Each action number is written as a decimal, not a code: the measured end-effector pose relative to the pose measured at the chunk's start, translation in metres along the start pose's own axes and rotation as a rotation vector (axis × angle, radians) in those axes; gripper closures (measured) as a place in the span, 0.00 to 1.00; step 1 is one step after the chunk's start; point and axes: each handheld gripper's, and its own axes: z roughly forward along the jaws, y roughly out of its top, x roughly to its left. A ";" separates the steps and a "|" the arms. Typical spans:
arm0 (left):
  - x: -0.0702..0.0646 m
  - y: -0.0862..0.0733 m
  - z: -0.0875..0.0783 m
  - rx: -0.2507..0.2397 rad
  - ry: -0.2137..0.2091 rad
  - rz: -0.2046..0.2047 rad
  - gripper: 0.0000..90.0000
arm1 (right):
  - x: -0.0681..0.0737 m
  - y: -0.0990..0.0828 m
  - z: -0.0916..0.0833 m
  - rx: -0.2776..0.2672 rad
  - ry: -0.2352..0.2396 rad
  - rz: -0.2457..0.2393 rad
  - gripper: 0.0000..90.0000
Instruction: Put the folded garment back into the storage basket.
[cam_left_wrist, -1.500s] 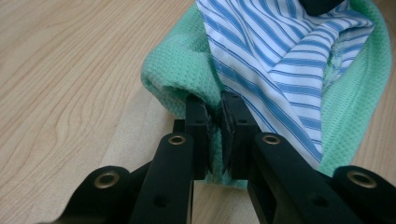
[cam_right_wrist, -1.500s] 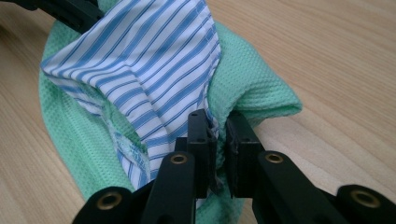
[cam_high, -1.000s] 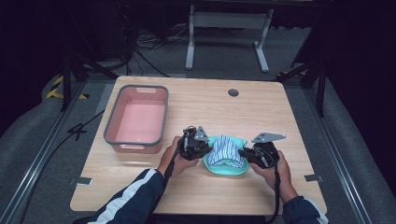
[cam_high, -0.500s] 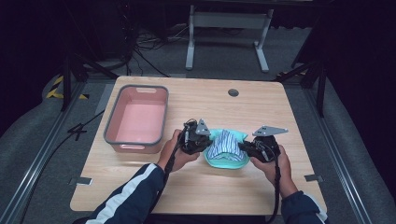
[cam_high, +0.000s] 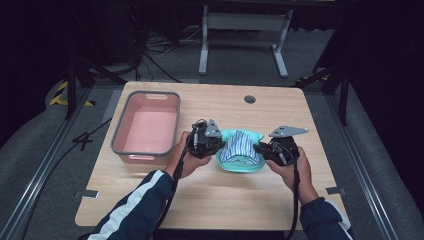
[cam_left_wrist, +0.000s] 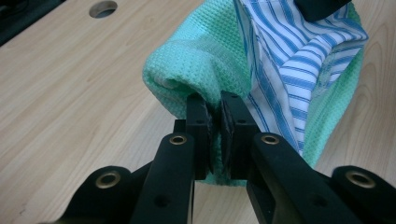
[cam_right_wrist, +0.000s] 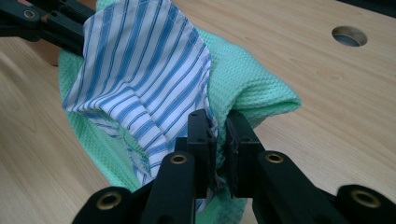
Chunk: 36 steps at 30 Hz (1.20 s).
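Observation:
A mint green waffle cloth (cam_high: 240, 162) lies bunched at the middle of the table with a blue and white striped cloth (cam_high: 240, 147) on top of it. My left gripper (cam_high: 216, 146) is shut on the green cloth (cam_left_wrist: 201, 60) at its left edge, jaws pinching a fold. My right gripper (cam_high: 260, 148) is shut on the right edge, clamping the striped cloth (cam_right_wrist: 140, 74) together with the green cloth (cam_right_wrist: 247, 84). The bundle looks raised a little between the two grippers. The striped cloth (cam_left_wrist: 299, 60) hangs over the green one in the left gripper view.
A pink tub with a grey rim (cam_high: 146, 126) stands empty at the left of the wooden table (cam_high: 220, 200). A round cable hole (cam_high: 249, 99) sits near the far edge. Dark floor, rails and a metal stand surround the table.
Both grippers and the cloth bundle have shifted slightly toward the far side and lifted a little; the striped cloth stands higher between them.

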 end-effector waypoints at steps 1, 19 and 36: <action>0.001 0.001 -0.002 -0.001 0.006 0.004 0.92 | 0.000 0.002 0.000 -0.002 -0.001 -0.005 0.91; 0.025 0.006 -0.048 -0.040 0.079 -0.017 0.92 | 0.022 0.054 0.002 -0.031 -0.008 -0.073 0.91; 0.051 -0.004 -0.089 -0.065 0.159 -0.060 0.92 | 0.049 0.098 0.021 -0.064 0.030 -0.117 0.91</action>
